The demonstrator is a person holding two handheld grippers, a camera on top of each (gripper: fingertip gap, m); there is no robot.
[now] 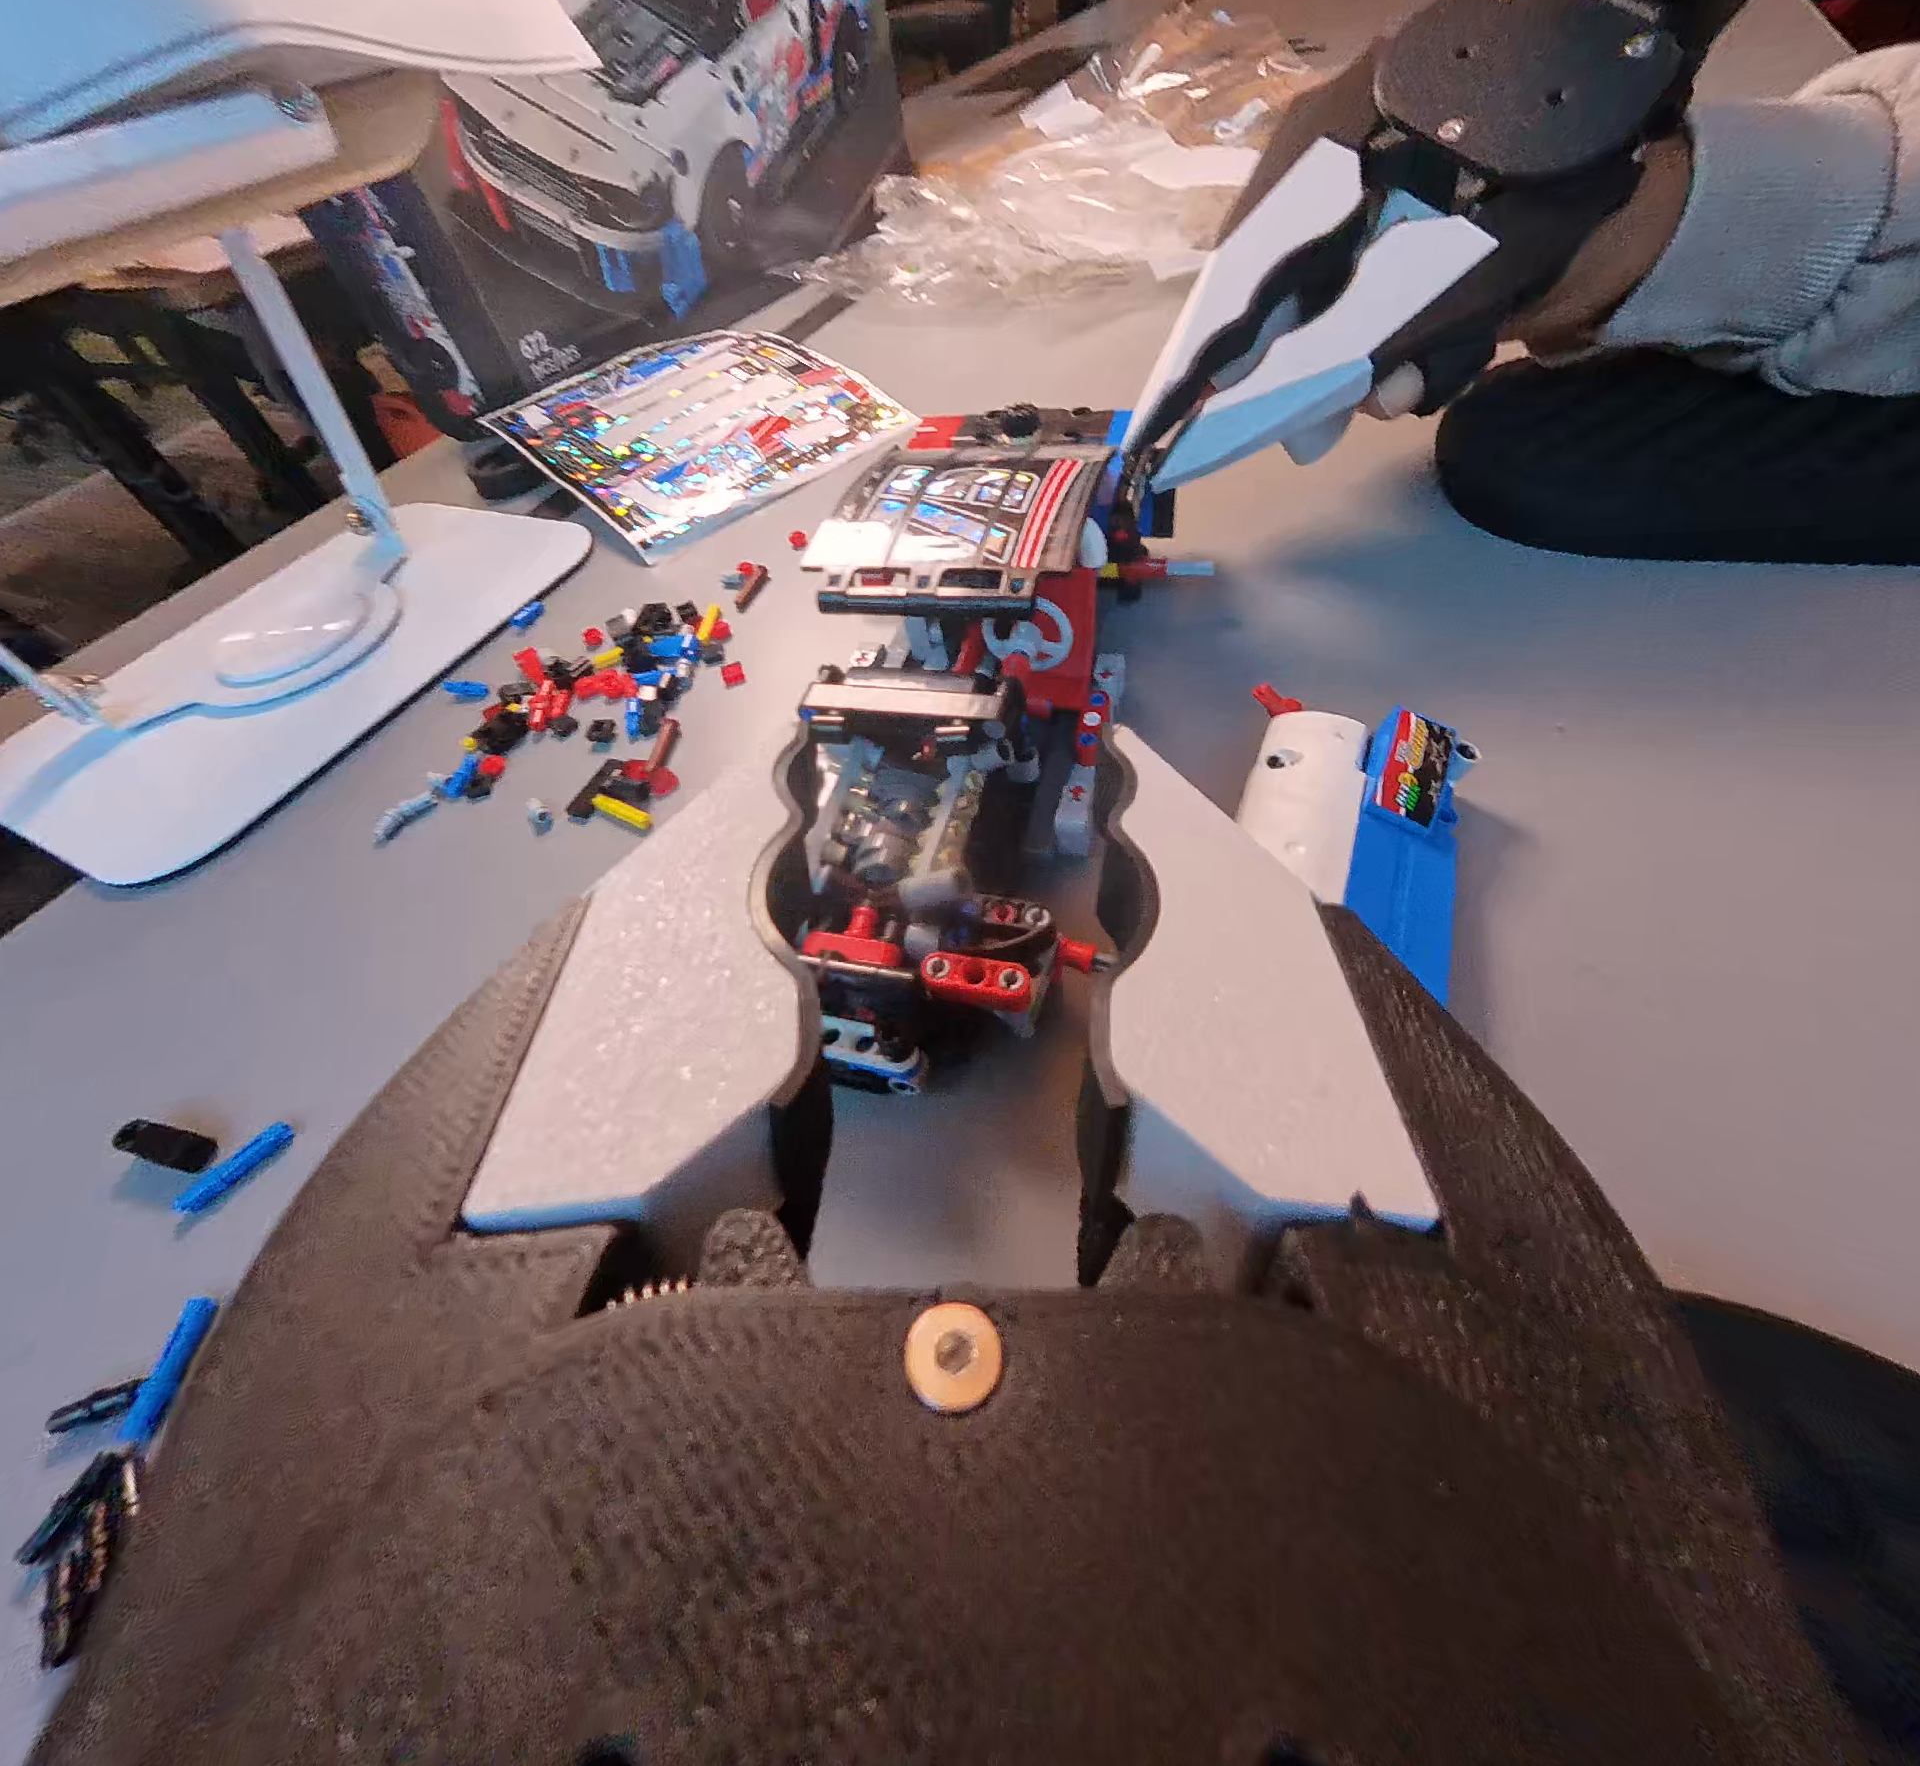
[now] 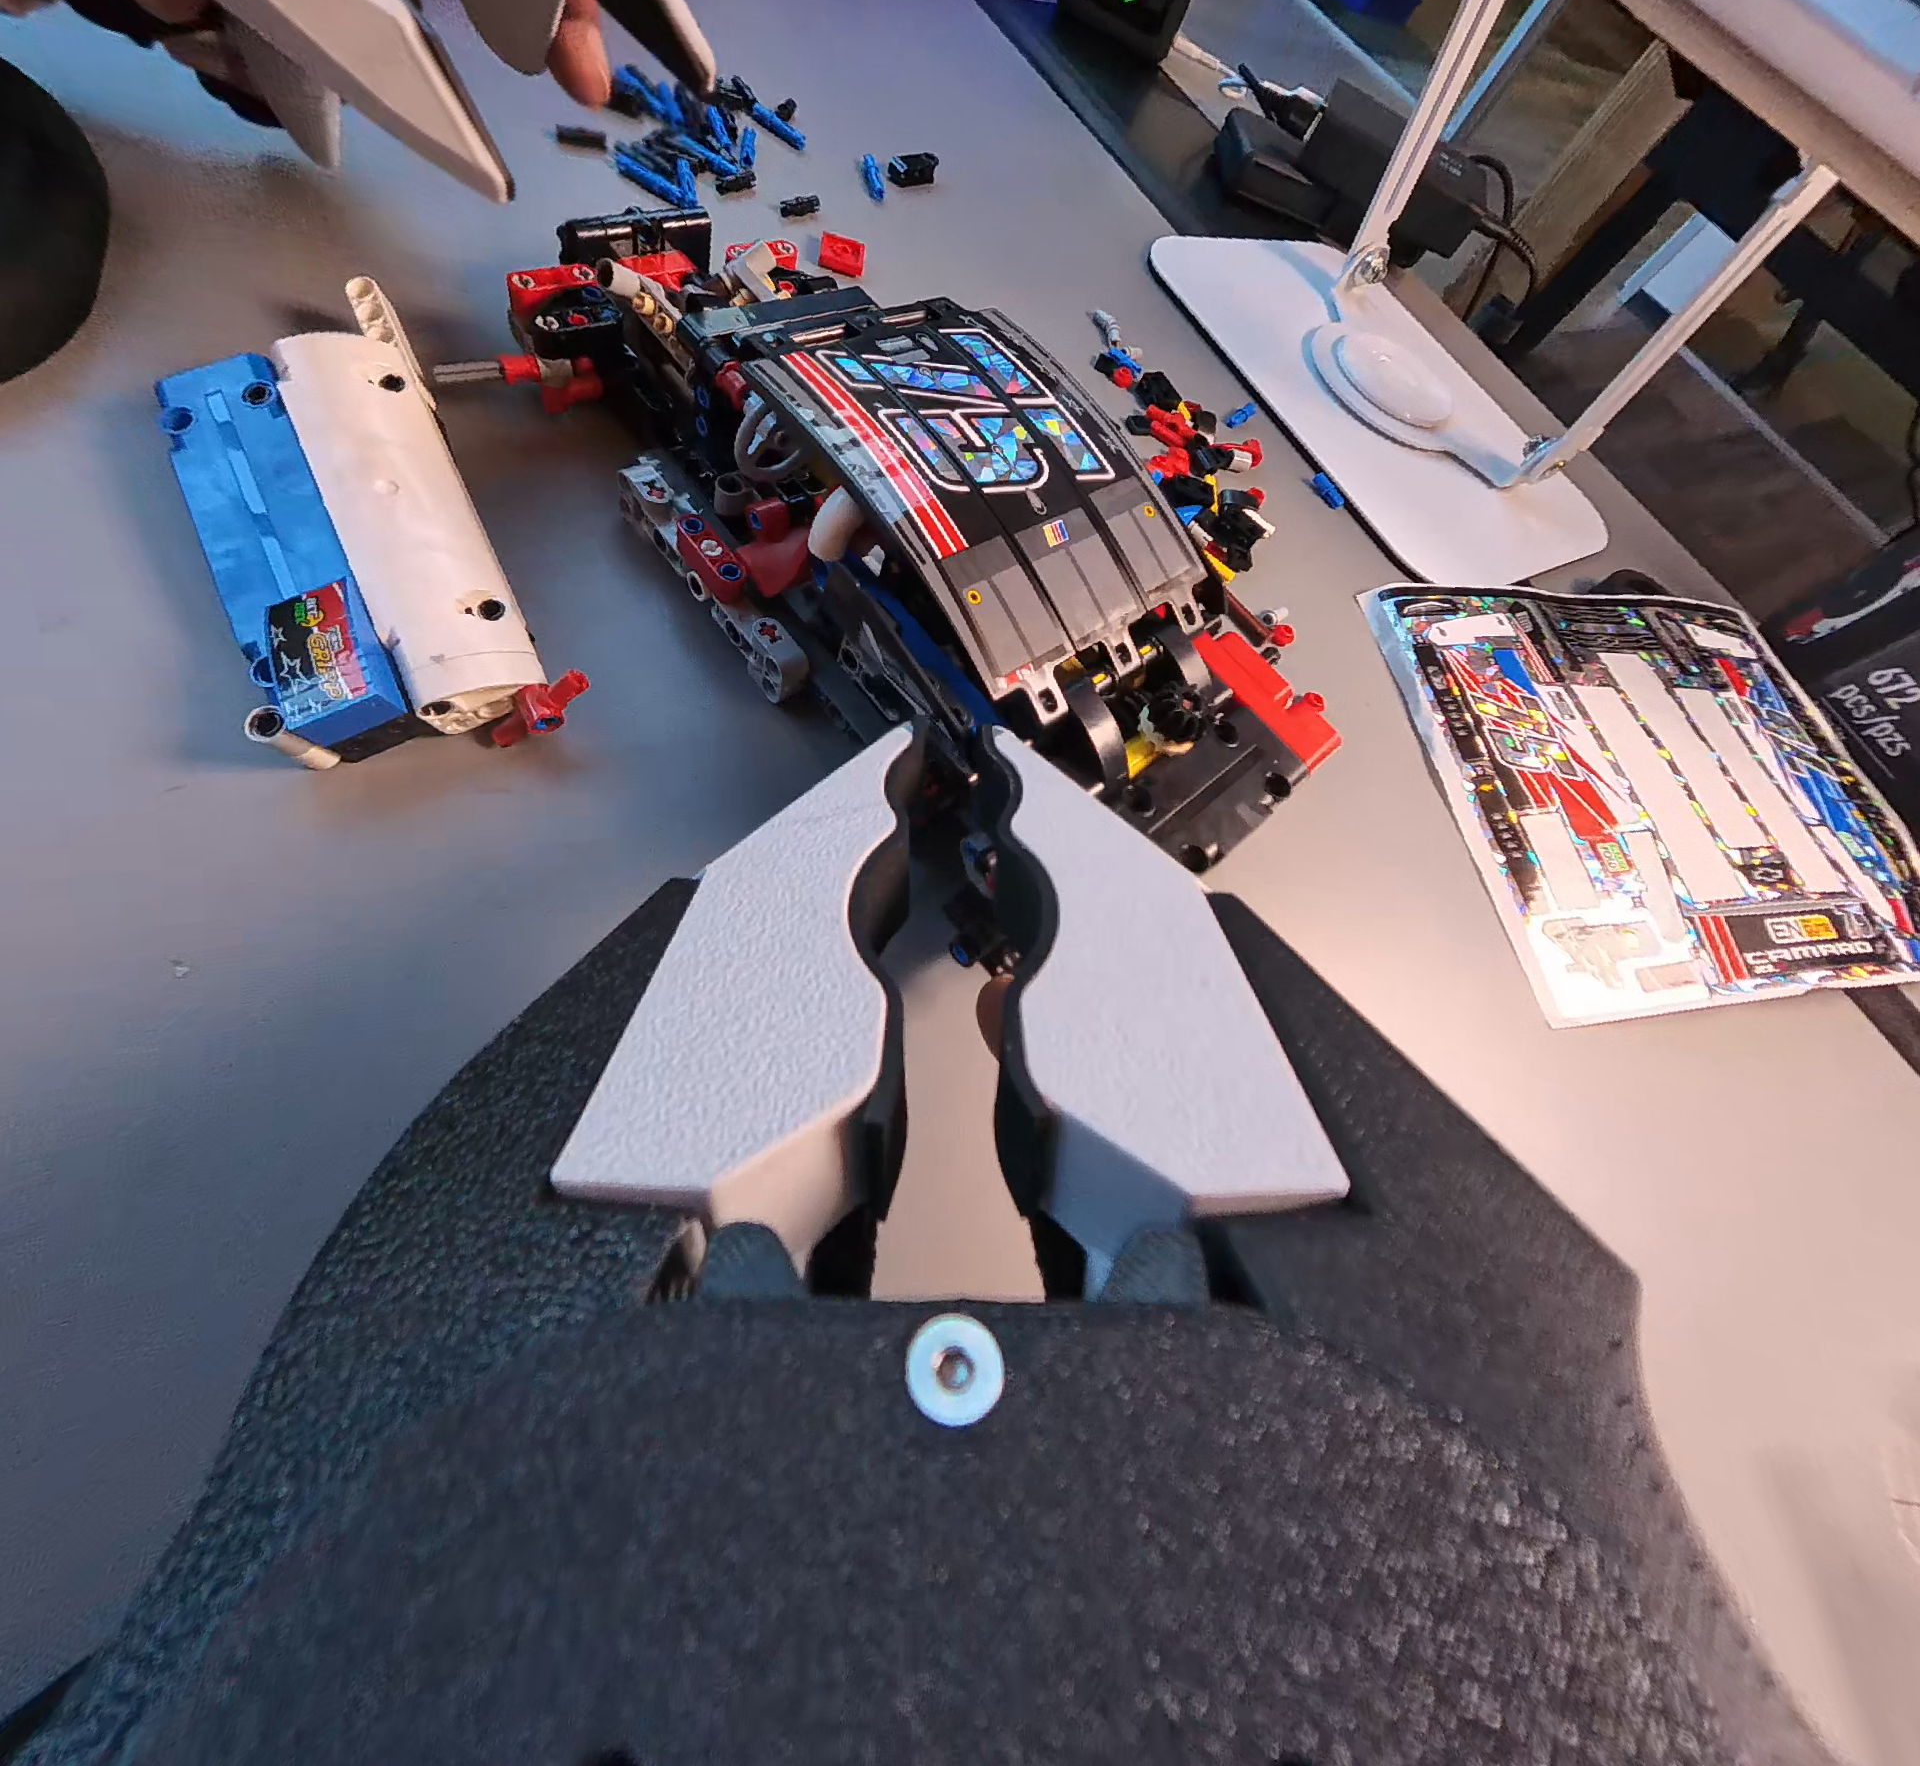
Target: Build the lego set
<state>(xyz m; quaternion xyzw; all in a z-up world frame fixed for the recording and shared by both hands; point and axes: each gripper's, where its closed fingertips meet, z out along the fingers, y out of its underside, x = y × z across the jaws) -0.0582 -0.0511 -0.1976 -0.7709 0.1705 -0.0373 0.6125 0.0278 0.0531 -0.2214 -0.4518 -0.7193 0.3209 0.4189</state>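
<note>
Left wrist view: the left gripper (image 1: 951, 895), fingers spread, straddles the front end of the half-built car (image 1: 966, 708), whose long axis runs straight away from it on the table (image 1: 1558, 885).

Right wrist view: the right gripper (image 2: 951, 760), nearly closed, appears to pinch the car's rear edge; a firm grasp cannot be confirmed.

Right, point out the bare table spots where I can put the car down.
Free: the grey table in front of the blue-and-white side panel, and the stretch between the car and sticker sheet nearest the right gripper. Crowded: loose pieces between car and lamp base, and blue pins beyond the car.
</note>
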